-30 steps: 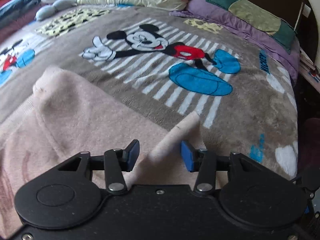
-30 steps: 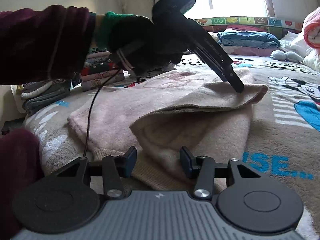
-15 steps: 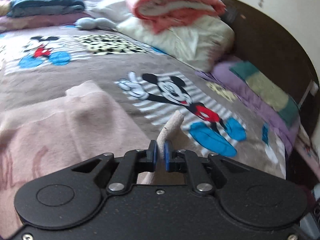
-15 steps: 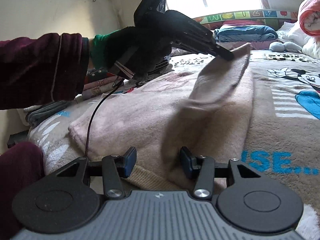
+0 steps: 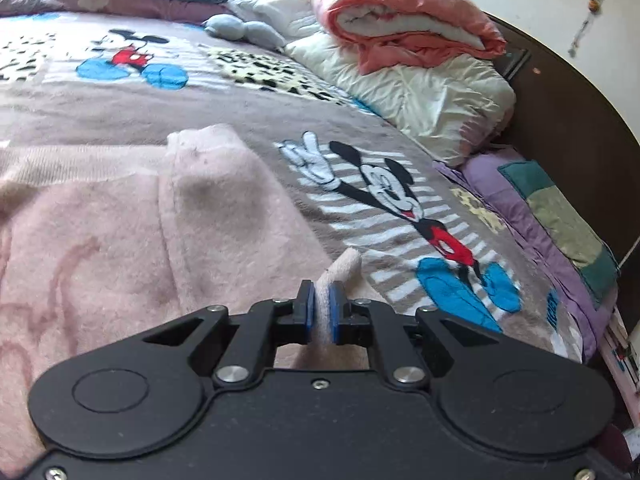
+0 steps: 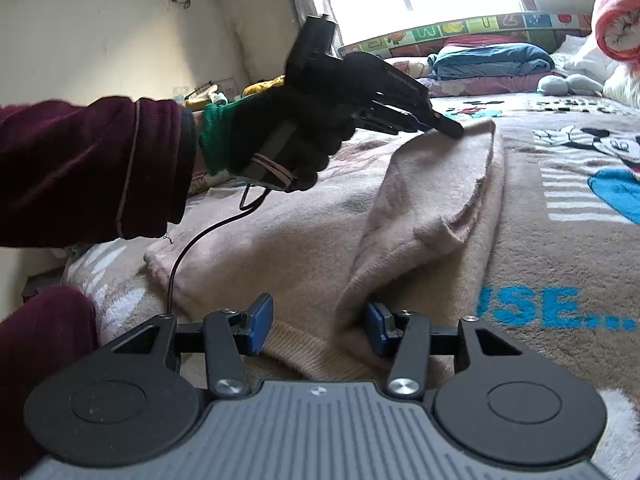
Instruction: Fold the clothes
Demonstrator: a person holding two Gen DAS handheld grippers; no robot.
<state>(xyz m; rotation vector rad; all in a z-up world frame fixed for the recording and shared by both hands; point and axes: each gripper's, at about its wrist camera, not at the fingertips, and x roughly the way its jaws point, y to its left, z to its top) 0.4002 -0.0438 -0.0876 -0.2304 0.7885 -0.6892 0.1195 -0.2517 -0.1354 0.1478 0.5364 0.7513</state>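
Observation:
A pale pink fleece sweater (image 5: 120,232) lies spread on the Mickey Mouse blanket (image 5: 360,128). My left gripper (image 5: 322,312) is shut on the sweater's sleeve end, which sticks up between the blue pads. In the right wrist view the left gripper (image 6: 454,130) holds that sleeve (image 6: 432,200) lifted above the sweater body (image 6: 280,232). My right gripper (image 6: 318,328) is open and low over the ribbed hem (image 6: 320,354), with the raised sleeve's base beside its right pad.
Pillows and a rolled pink quilt (image 5: 400,28) are stacked at the head of the bed. Folded blue and purple bedding (image 6: 492,62) lies by the window. A dark headboard (image 5: 560,128) borders the bed. A stack of clothes lies behind the left arm.
My left gripper closed on the sleeve end and lifted it up and back over the sweater body. My right gripper stayed open at the hem.

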